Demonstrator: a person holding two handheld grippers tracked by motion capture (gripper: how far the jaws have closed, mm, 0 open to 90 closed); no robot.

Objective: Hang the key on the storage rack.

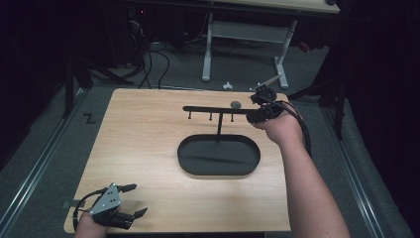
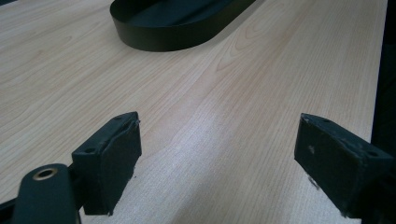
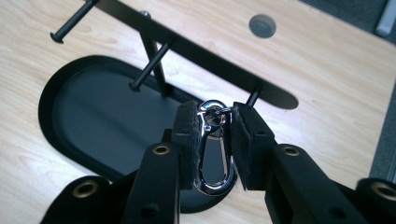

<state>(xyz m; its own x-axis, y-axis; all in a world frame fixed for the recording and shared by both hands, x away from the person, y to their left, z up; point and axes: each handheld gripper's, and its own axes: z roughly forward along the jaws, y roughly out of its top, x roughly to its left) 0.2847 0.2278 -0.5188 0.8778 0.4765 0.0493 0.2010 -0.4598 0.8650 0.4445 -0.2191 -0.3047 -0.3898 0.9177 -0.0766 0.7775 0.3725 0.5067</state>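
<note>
The right tongs [image 3: 214,140] are pinching a silver snap hook [image 3: 212,154] between their pads, its swivel ring end up and pressed close to the nearest peg [image 3: 253,97] of the black stand [image 1: 218,111], so the work in hand looks like hanging the hook on that peg. The hook is gripped by its flat sides, lengthwise along the jaws, which leaves the ring free at the top to slip over the peg's tip; whether the ring already touches the peg cannot be told. In the high view the right hand [image 1: 276,126] is stretched well forward over the far right part of the desk [image 1: 138,148], forearm running diagonally from the bottom edge, with its tongs at the right end of the stand's crossbar [image 1: 215,109]. The crossbar carries two more pegs, both bare, and the post rises from an oval black tray [image 1: 218,155] that serves as the base. The left tongs [image 1: 130,202] rest idle at the near left corner of the desk, spread wide with nothing between them, pointing across bare wood toward the tray [image 2: 177,28] and well apart from the stand
</note>
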